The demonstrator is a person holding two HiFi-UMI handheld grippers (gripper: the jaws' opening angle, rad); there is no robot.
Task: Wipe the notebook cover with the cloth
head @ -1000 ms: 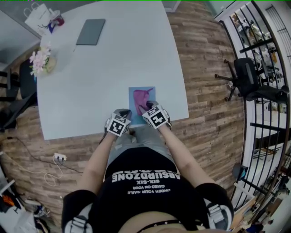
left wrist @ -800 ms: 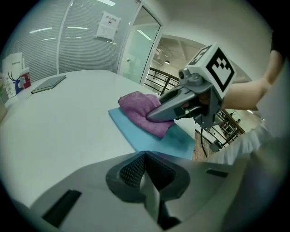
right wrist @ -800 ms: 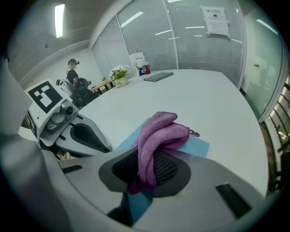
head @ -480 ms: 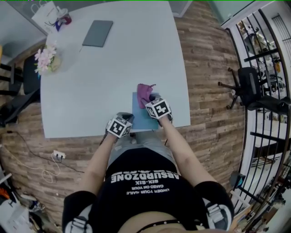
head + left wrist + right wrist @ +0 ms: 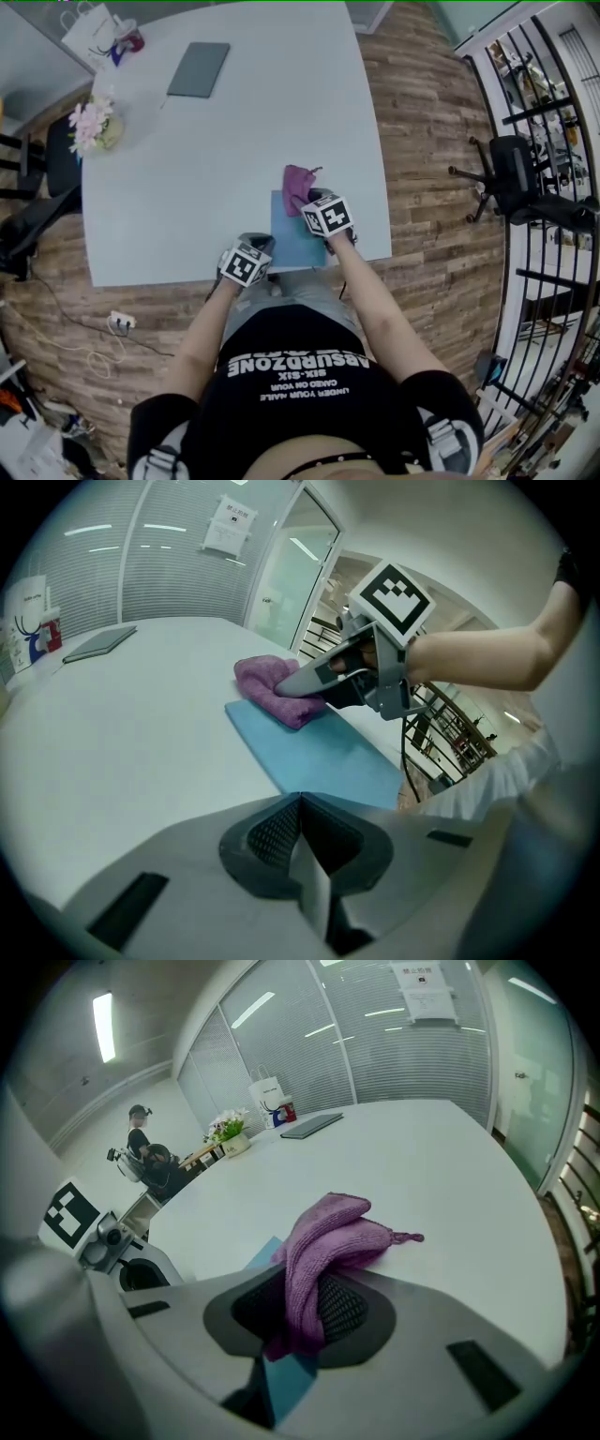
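A light blue notebook lies flat near the front edge of the white table. My right gripper is shut on a purple cloth, which rests bunched at the notebook's far edge and spills onto the table. In the right gripper view the cloth is pinched between the jaws of my right gripper, with a sliver of notebook below. My left gripper hangs at the table's front edge, left of the notebook. It is shut and holds nothing. Ahead of it lie the notebook and the cloth.
A grey closed laptop, a pot of pink flowers and a white paper bag sit at the table's far left. A black office chair and black metal racks stand to the right on the wood floor.
My right gripper has slid the cloth away from me, from the middle of the notebook cover to its far edge. The left gripper has stayed at the table's front edge.
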